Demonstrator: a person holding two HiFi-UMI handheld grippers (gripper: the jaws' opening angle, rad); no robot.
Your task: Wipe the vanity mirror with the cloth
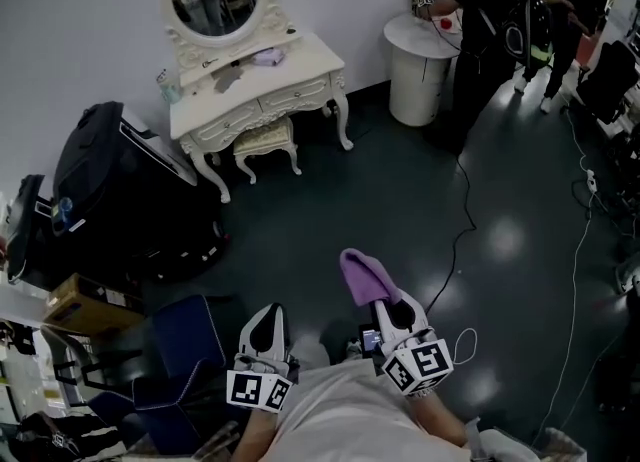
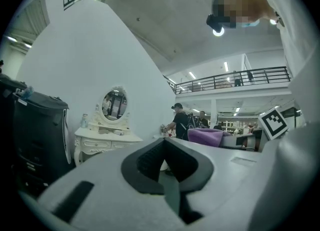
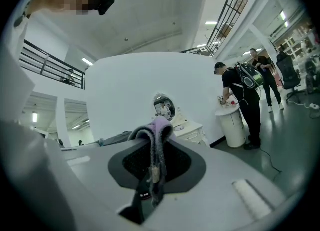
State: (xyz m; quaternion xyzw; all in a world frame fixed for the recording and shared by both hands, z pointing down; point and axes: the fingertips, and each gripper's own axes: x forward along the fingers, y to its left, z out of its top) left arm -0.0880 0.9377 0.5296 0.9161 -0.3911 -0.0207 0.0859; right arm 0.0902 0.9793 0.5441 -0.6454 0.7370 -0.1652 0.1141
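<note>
Purple cloth [image 1: 364, 274] clamped in right tool [image 1: 384, 302] | left tool [image 1: 265, 313] closed, empty | dark floor [image 1: 500, 200]

Both grippers are held low, close in front of the torso [image 1: 350, 415], side by side and well apart, pointing forward. Left gripper [image 1: 266, 315]: fingers [image 2: 145, 161] closed tip to tip, with nothing between them. Right gripper [image 1: 385, 302]: fingers [image 3: 181, 164] clamped on the cloth [image 3: 159, 125], which drapes over the fingertips. The marker cube on each gripper faces the head camera.
</note>
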